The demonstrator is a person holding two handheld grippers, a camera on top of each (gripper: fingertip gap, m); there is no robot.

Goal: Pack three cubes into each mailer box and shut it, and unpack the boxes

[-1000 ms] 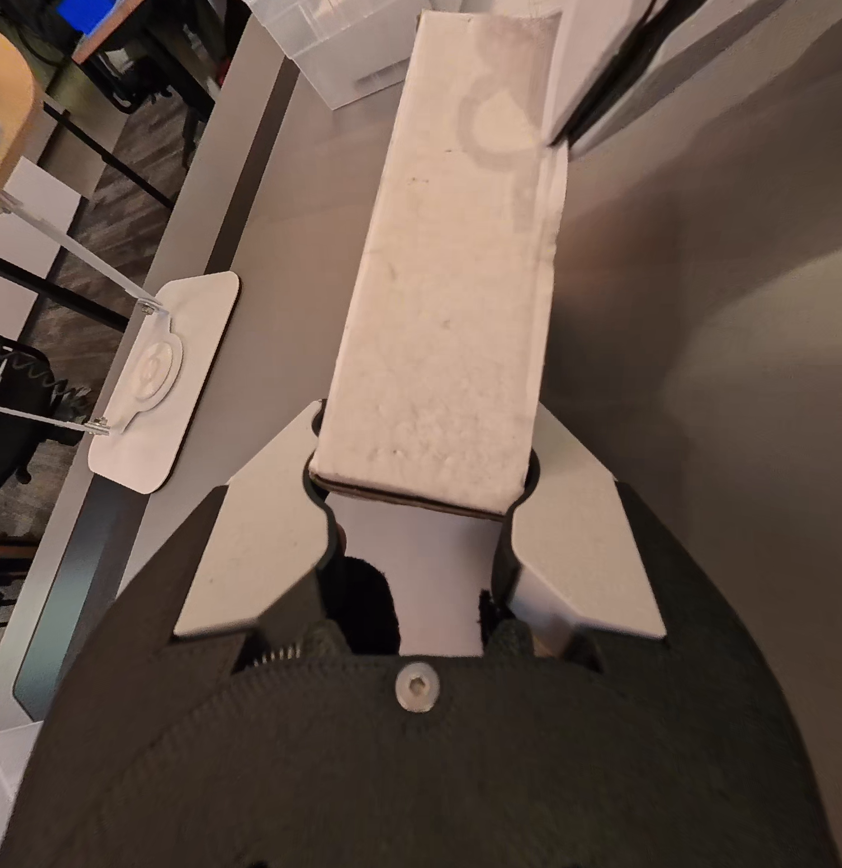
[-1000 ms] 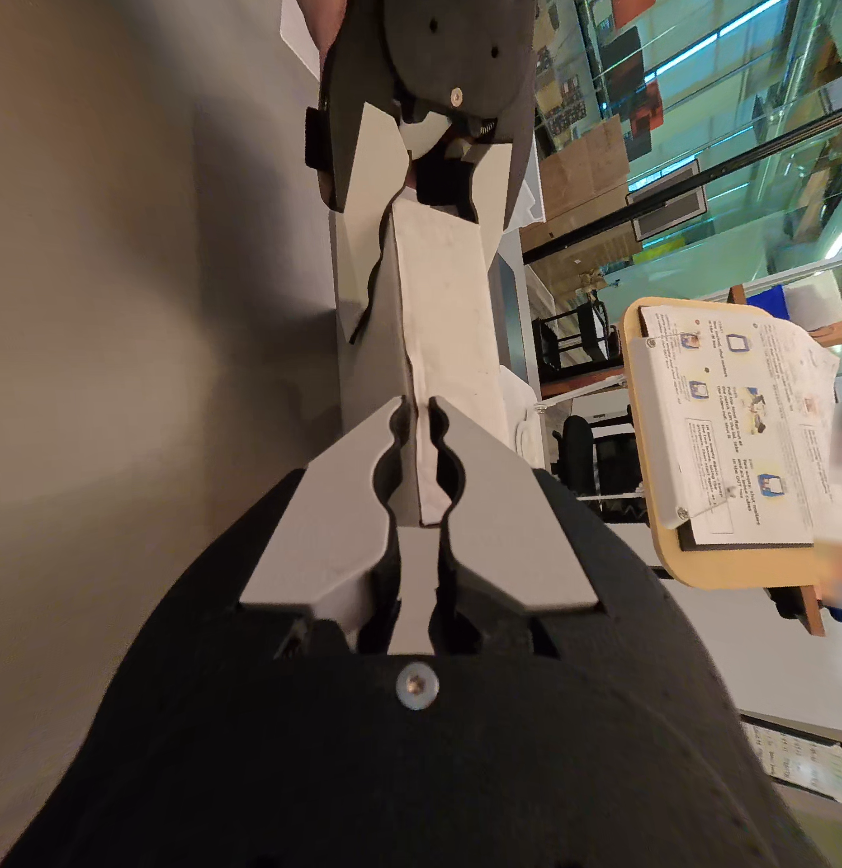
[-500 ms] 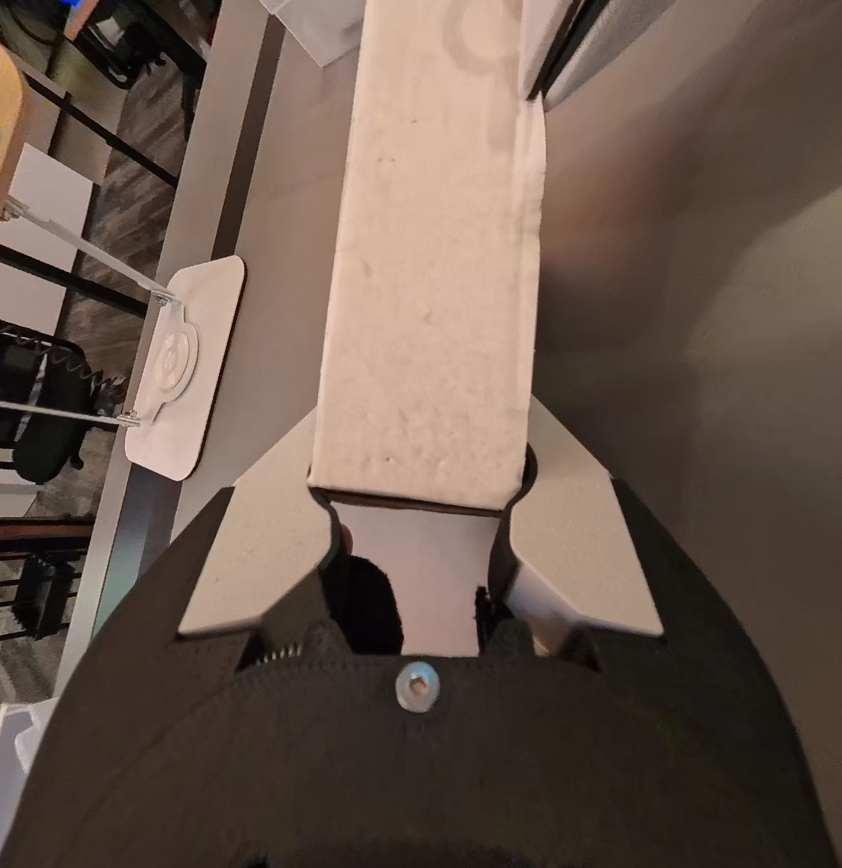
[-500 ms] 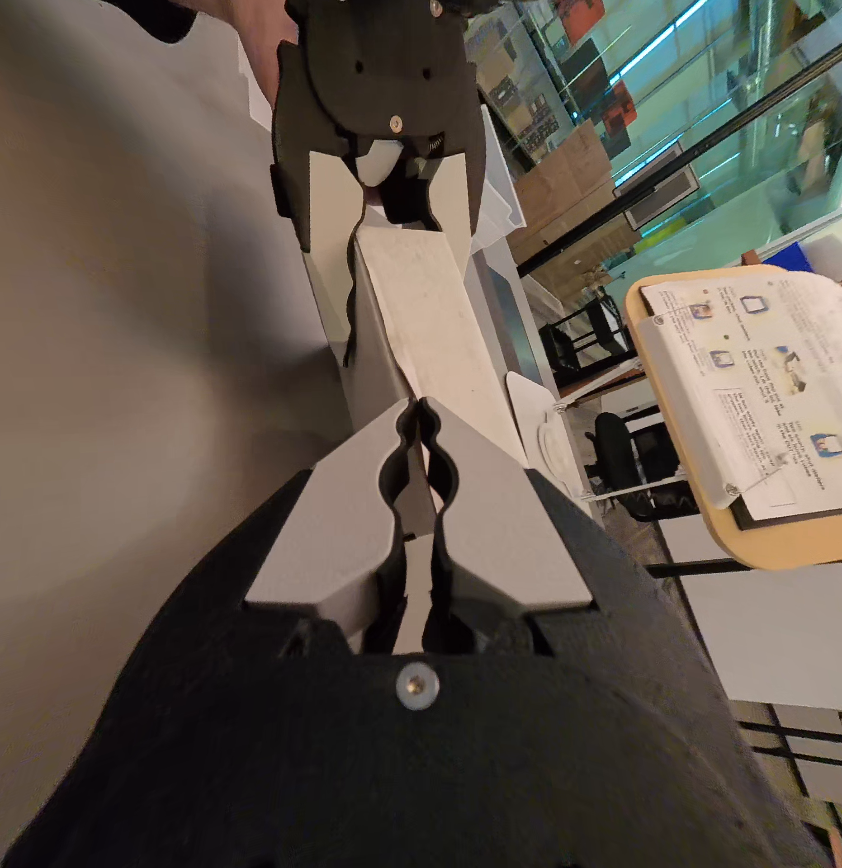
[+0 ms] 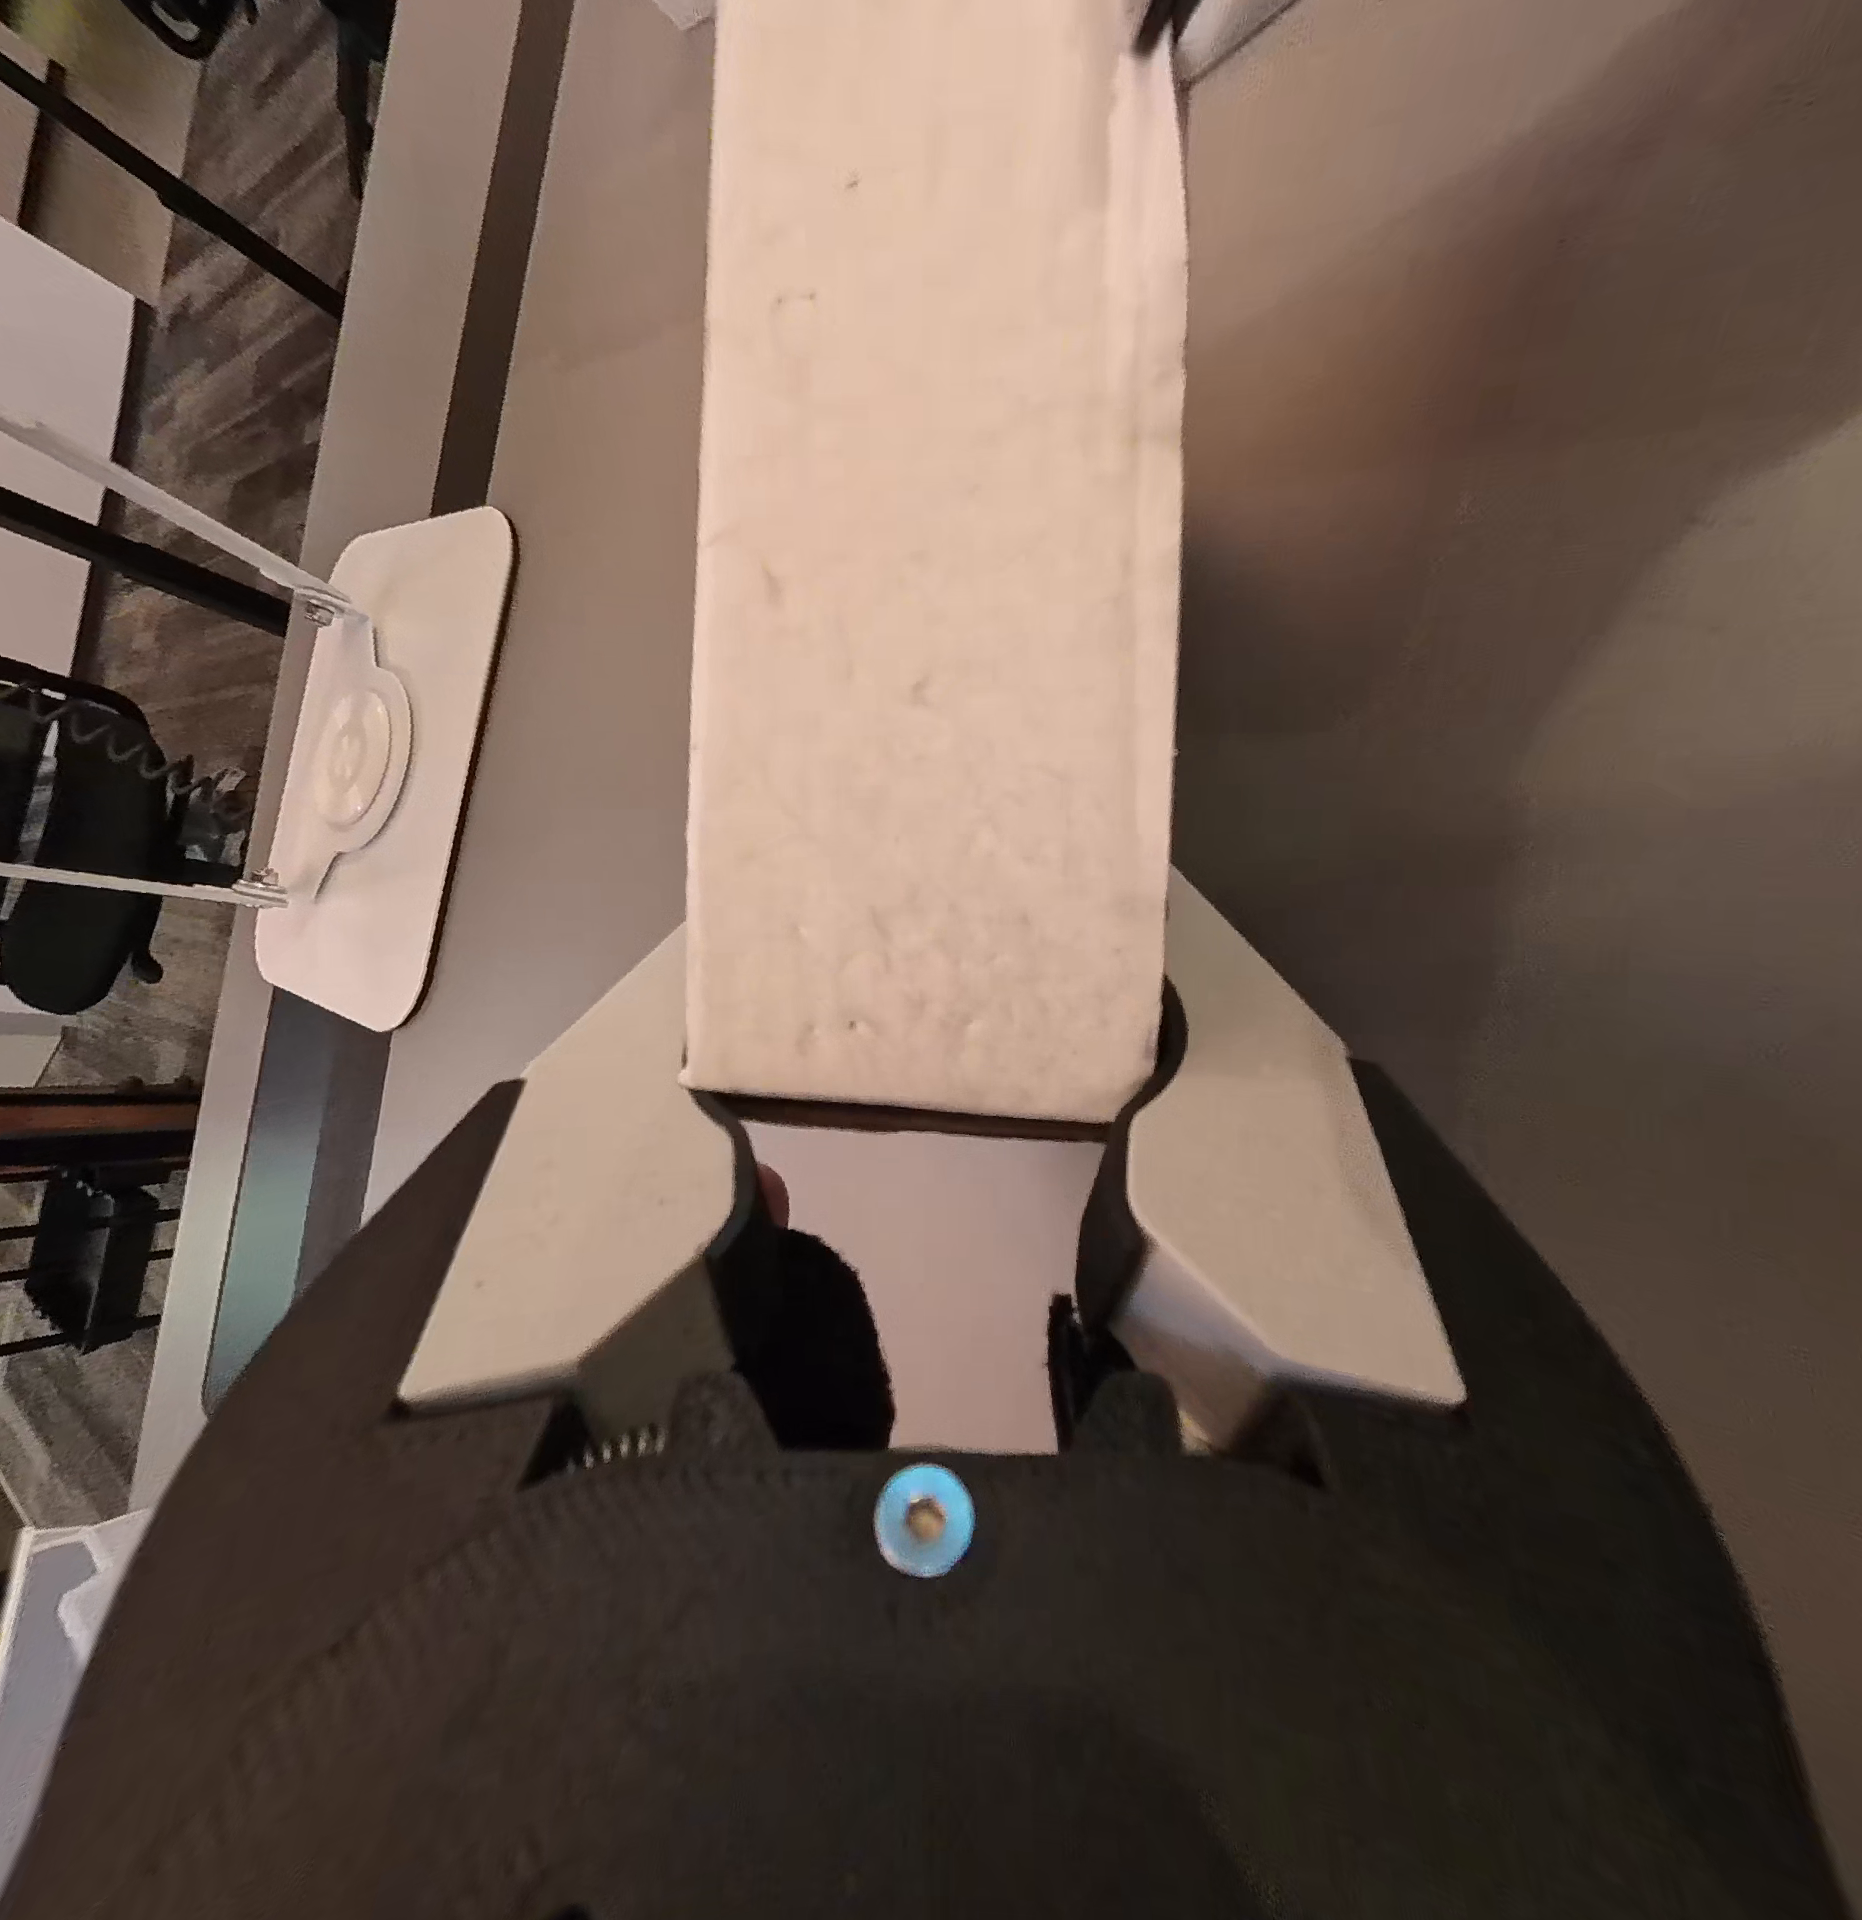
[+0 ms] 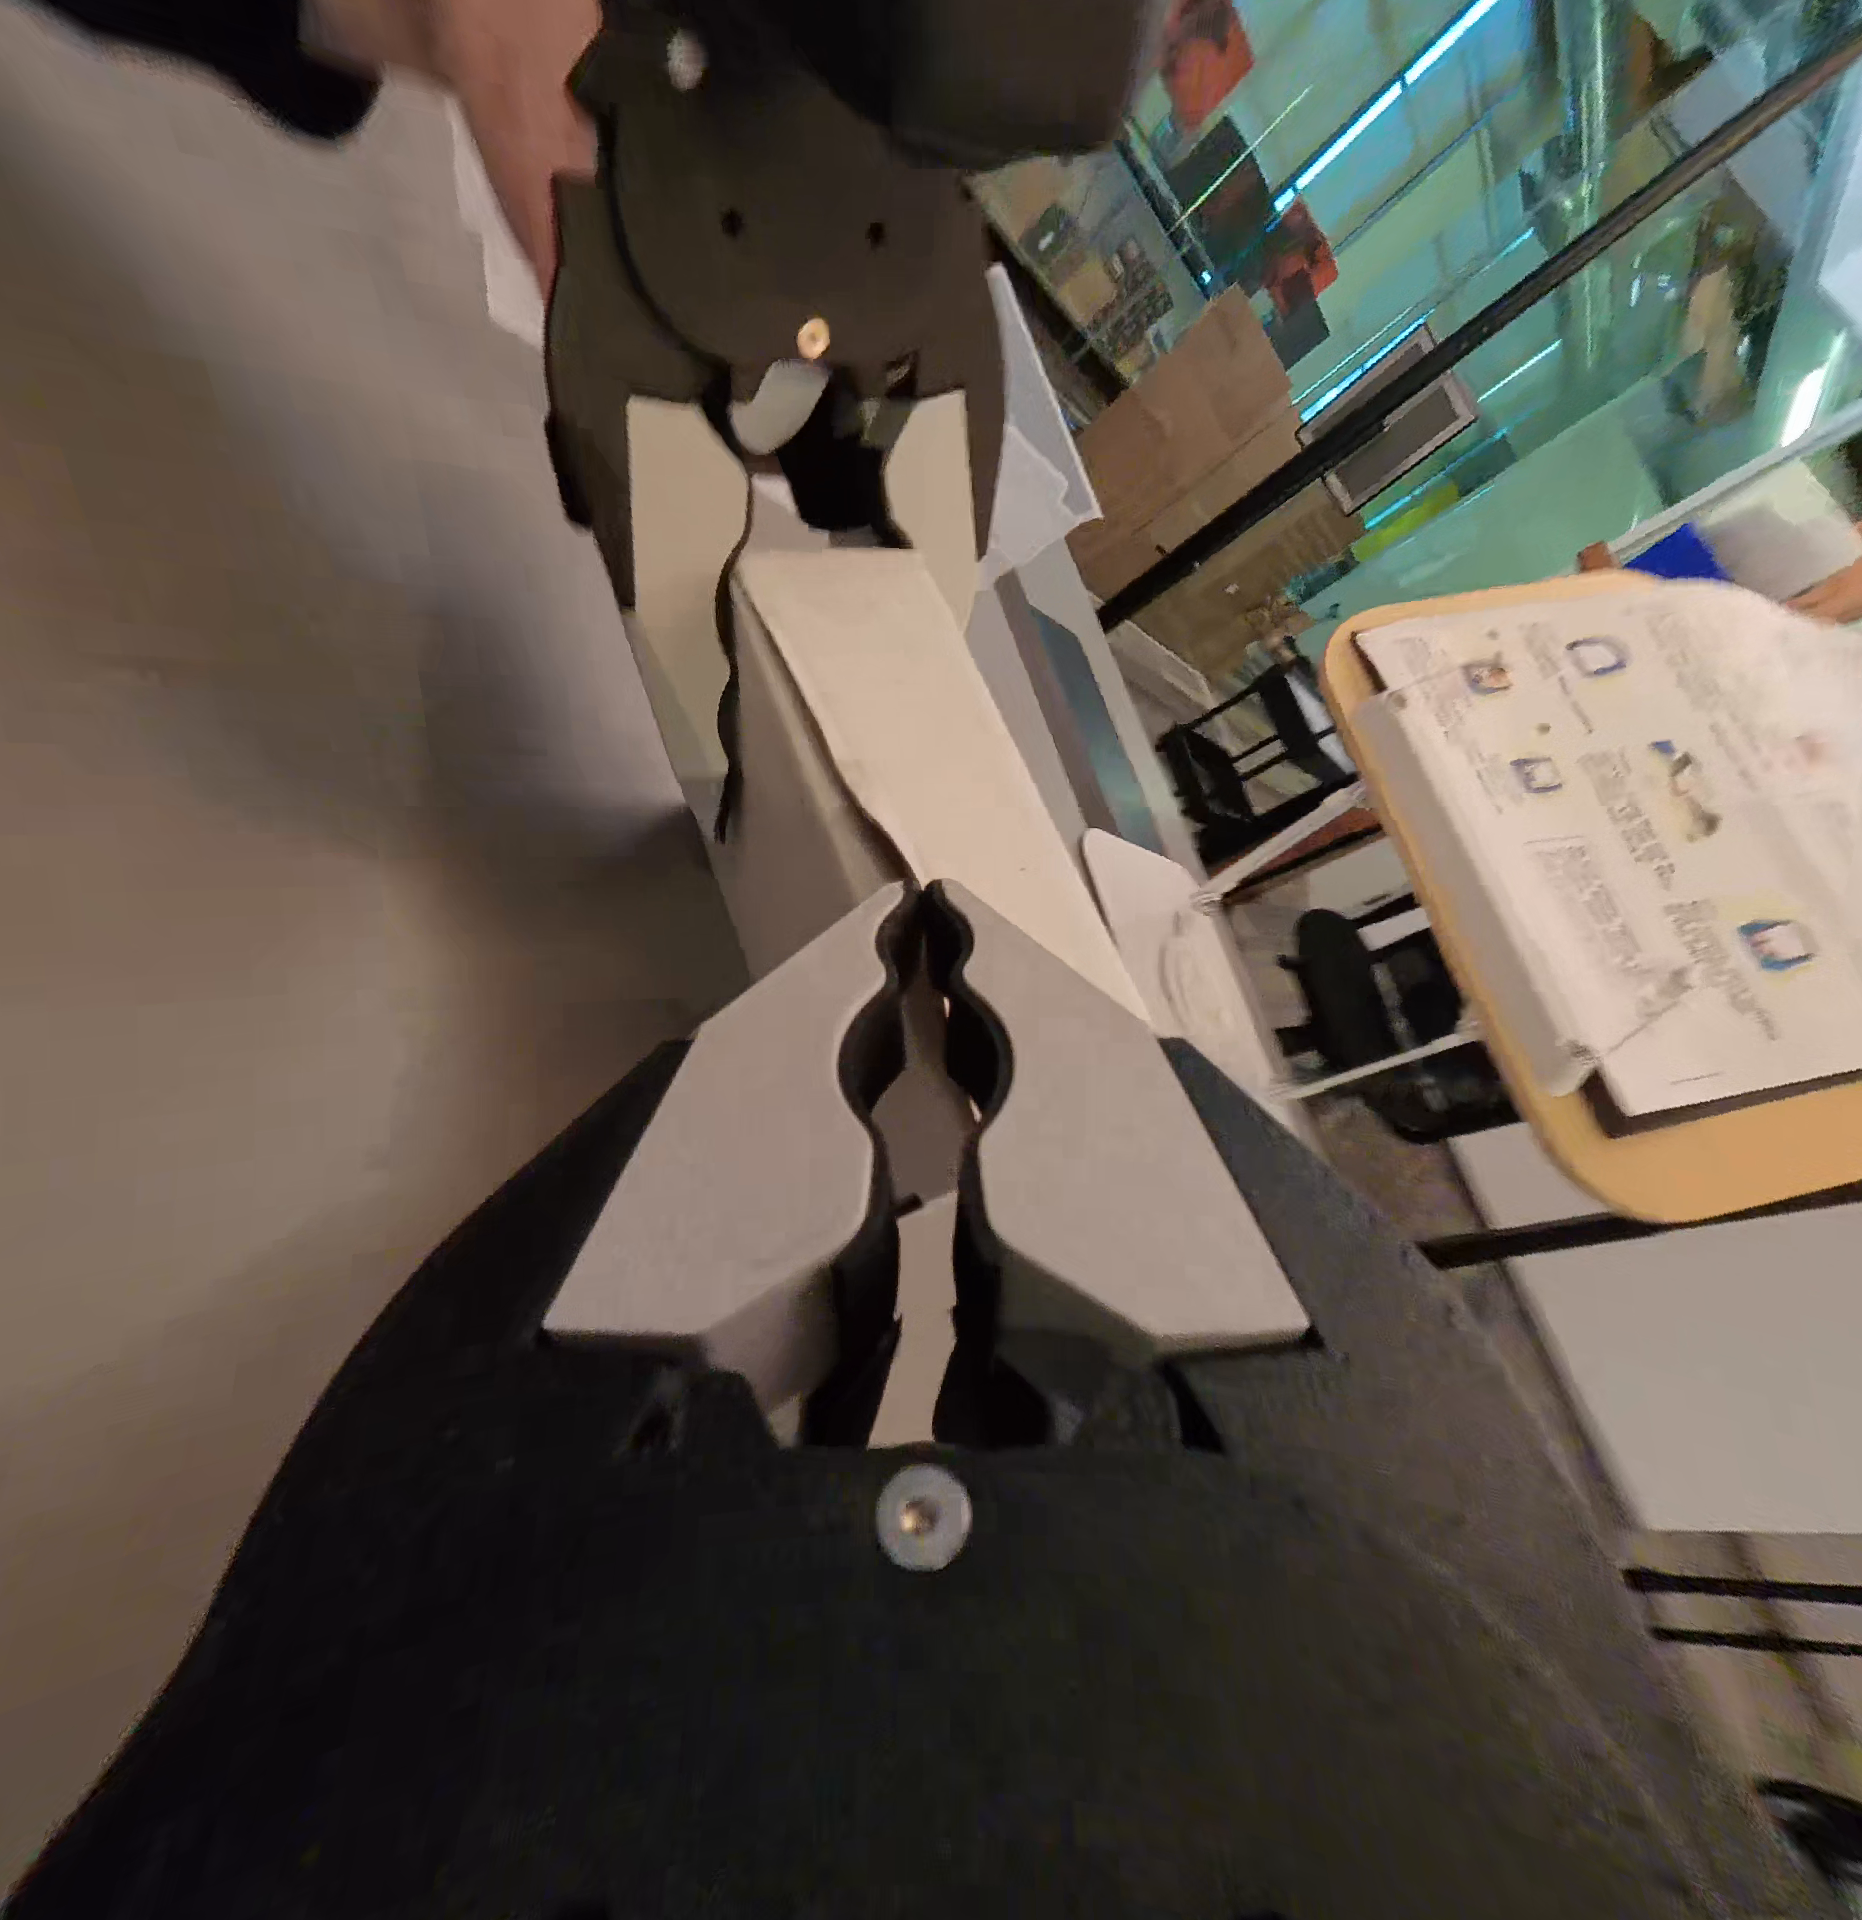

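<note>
White mailer box, grey fingers on black gripper bodies, grey table, tan-edged board.

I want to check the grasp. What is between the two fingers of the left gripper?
In the left wrist view, the near end of the white mailer box fills the gap; the left gripper clamps it on both sides.

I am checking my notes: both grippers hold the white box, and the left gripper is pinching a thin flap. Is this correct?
Not quite. The right gripper pinches the thin flap; the left gripper spans the white box's wide end, as both wrist views show.
</note>
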